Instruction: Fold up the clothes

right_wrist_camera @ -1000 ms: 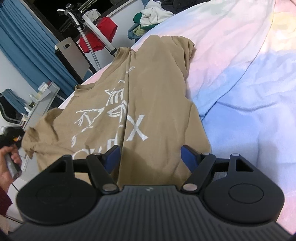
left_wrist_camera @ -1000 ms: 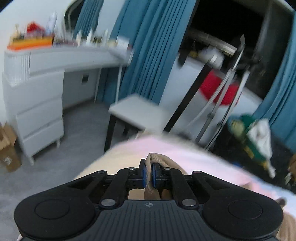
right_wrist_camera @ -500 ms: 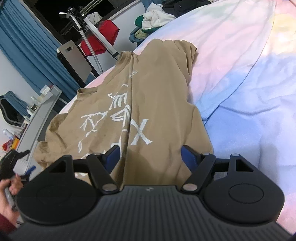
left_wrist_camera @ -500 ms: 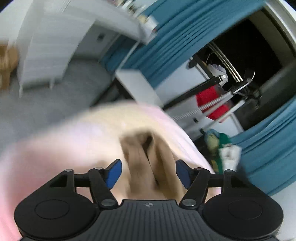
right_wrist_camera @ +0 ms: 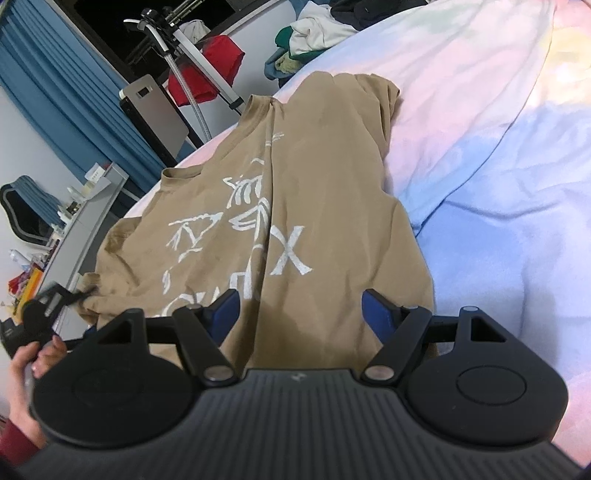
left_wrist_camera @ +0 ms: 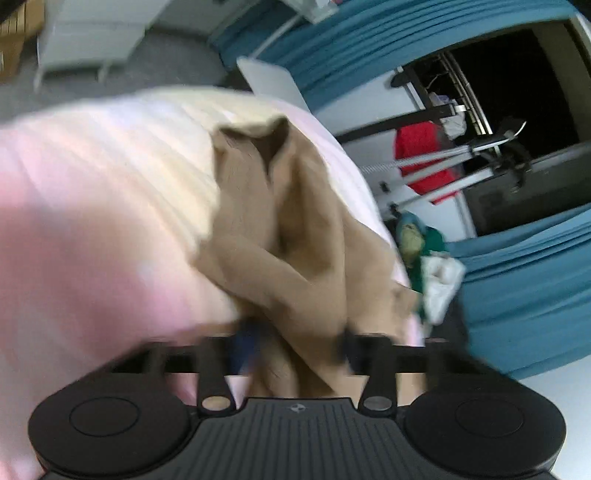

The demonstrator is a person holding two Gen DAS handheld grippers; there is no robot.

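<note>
A tan T-shirt (right_wrist_camera: 295, 206) with white print lies flat, front up, on the pastel bed cover (right_wrist_camera: 480, 147). My right gripper (right_wrist_camera: 301, 308) hovers open over the shirt's hem, with cloth below its blue pads (right_wrist_camera: 225, 310). At the left edge a hand (right_wrist_camera: 26, 362) holds my left gripper (right_wrist_camera: 79, 295) at the shirt's near sleeve. The left wrist view is blurred. There the bunched sleeve (left_wrist_camera: 280, 236) lies between the spread fingers of my left gripper (left_wrist_camera: 295, 343), which stands open over the bed cover (left_wrist_camera: 92, 221).
A pile of clothes (right_wrist_camera: 310, 33) sits at the far edge of the bed. Beyond it stand a steamer pole (right_wrist_camera: 192, 48), a red garment (right_wrist_camera: 210, 62) and blue curtains (right_wrist_camera: 62, 74). A white desk (right_wrist_camera: 85, 206) with small items is off the bed's left side.
My left gripper has let go of the sleeve it was shut on, tilted and dropped down over it. The right gripper stayed open and shifted slightly over the hem.
</note>
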